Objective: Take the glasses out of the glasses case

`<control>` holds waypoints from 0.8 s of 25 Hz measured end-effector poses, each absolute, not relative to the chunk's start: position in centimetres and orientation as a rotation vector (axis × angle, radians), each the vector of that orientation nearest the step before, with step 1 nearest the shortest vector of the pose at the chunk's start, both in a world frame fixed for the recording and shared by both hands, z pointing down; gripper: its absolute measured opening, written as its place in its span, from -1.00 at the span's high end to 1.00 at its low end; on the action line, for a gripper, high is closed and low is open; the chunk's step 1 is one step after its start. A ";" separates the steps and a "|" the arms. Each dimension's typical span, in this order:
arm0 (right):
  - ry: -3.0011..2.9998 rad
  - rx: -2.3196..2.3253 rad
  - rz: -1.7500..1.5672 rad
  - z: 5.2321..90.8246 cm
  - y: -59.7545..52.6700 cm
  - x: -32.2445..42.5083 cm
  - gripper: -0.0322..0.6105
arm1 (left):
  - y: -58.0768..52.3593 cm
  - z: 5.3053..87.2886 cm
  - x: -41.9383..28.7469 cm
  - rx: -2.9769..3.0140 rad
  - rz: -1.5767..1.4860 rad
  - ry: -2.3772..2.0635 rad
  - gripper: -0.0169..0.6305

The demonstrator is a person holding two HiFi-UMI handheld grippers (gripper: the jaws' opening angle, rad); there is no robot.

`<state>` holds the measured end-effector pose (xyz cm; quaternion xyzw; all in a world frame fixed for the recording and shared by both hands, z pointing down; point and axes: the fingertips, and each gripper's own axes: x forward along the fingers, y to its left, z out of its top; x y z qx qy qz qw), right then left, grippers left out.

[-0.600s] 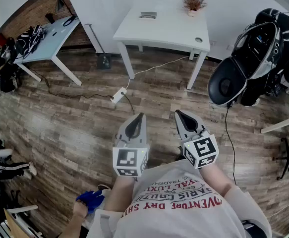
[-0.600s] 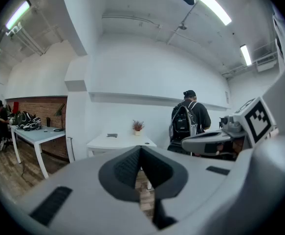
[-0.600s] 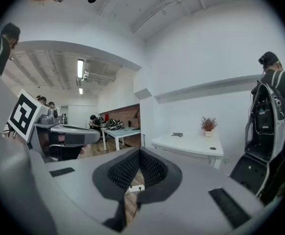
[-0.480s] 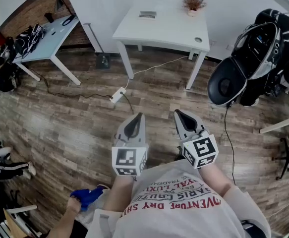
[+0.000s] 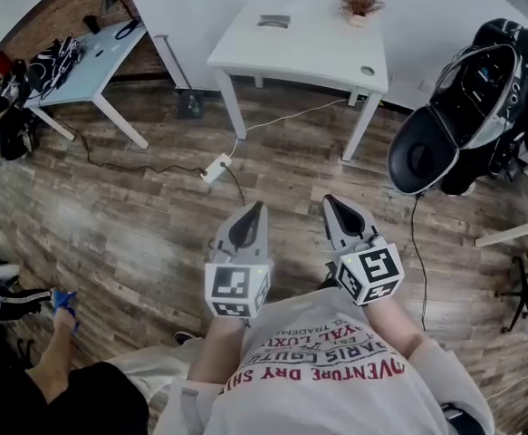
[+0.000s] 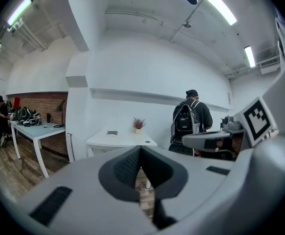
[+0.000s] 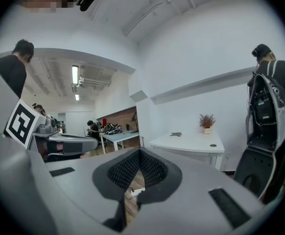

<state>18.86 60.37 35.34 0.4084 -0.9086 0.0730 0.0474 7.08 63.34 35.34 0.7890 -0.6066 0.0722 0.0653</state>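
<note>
Wood floor; L gripper, R gripper closed.

A white worktop stood on the wooden floor, a potted plant on it, a power strip nearby.

Bright, even indoor light falls from ceiling tube lamps, which blow out to white glare. The white bench looks washed out and casts only a faint shadow on the wooden floor. Fisheye distortion bends every edge, and the corners go black. The left tool and right tool loom soft and out of focus.
</note>
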 end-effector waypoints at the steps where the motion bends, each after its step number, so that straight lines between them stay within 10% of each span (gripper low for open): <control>1: -2.767 1.255 0.232 35.5 60.1 19.0 0.89 | 63.2 35.4 7.0 2.380 0.217 -1.828 0.94; 20: -2.742 1.192 0.374 39.3 43.8 20.7 0.89 | 48.9 37.5 7.3 2.296 0.275 -1.848 0.94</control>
